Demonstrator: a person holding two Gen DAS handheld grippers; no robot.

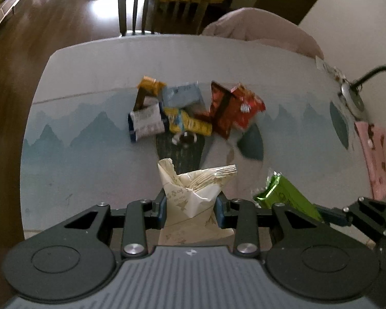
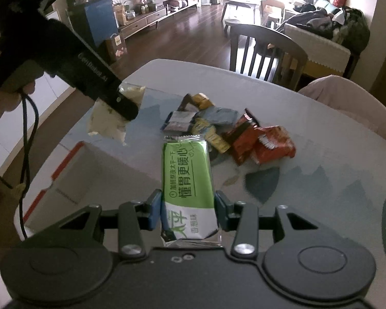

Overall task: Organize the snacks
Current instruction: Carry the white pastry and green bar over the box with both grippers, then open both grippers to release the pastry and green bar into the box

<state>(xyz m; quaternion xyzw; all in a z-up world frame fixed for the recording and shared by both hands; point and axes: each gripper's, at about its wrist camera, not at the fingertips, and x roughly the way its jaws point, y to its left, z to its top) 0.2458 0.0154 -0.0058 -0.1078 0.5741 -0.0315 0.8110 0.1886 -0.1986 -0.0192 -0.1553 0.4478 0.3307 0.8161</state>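
Observation:
My left gripper (image 1: 191, 206) is shut on a crumpled cream snack packet (image 1: 193, 188) and holds it above the table. It also shows in the right wrist view (image 2: 108, 118), at the left. My right gripper (image 2: 187, 209) is shut on a green snack packet (image 2: 186, 175), also seen in the left wrist view (image 1: 285, 195) at the lower right. A pile of snack packets (image 1: 190, 110) in yellow, blue, white and red lies in the middle of the table (image 1: 90, 154). The pile also shows in the right wrist view (image 2: 226, 131). An open cardboard box (image 2: 90, 180) with red edges stands below the left gripper.
A dark wooden chair (image 1: 162, 7) stands at the far side of the table. A pink cushioned seat (image 1: 265, 31) is at the far right. A pink cloth (image 1: 373, 159) and a lamp base (image 1: 352, 97) lie at the table's right edge.

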